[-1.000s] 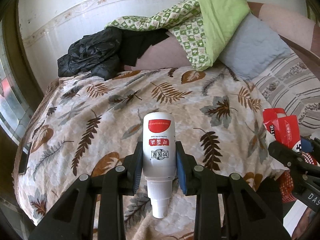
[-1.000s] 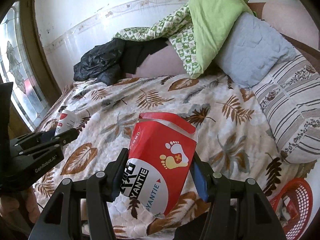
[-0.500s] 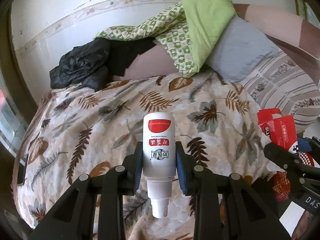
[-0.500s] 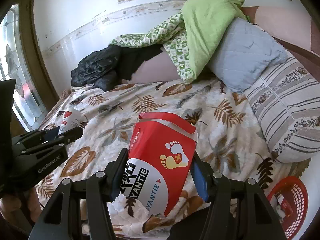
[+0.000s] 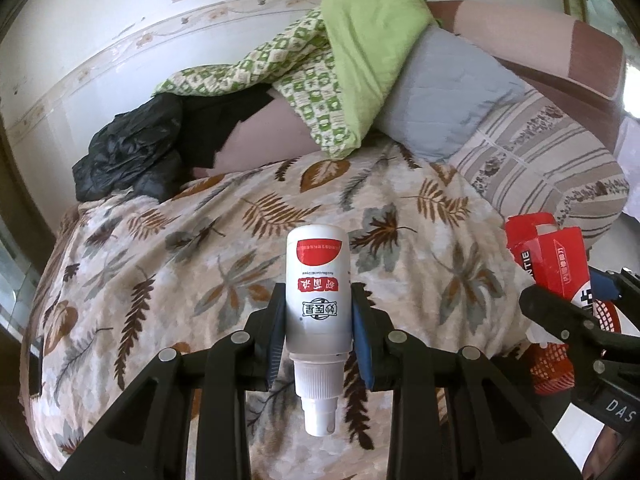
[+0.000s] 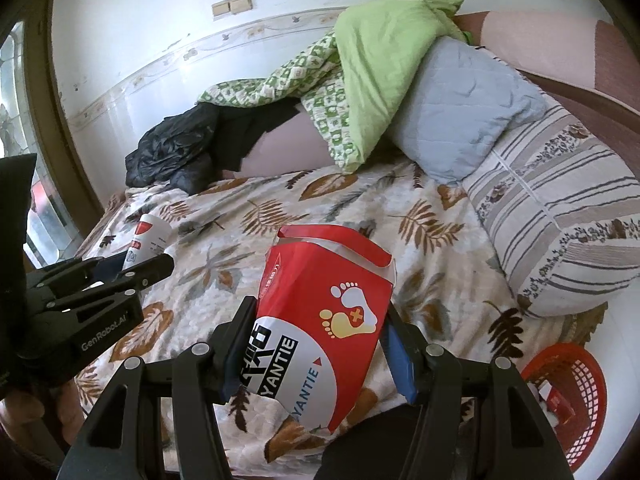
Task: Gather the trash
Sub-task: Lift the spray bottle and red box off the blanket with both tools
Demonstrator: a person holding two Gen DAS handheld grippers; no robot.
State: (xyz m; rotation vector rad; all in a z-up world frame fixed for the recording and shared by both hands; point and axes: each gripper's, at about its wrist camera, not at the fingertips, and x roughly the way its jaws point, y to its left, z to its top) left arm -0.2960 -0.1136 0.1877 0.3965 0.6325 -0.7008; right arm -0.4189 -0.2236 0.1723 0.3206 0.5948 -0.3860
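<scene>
Open bedspread (image 5: 224,264) ahead; pillows (image 6: 548,216) right.

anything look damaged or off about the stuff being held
Yes. The red box clamped in the right gripper is torn open along its top edge, with ragged flaps. The white spray bottle in the left gripper looks intact, held nozzle toward the camera.

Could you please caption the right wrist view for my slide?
Right gripper holds a red box over the bed, near a red basket.
</scene>
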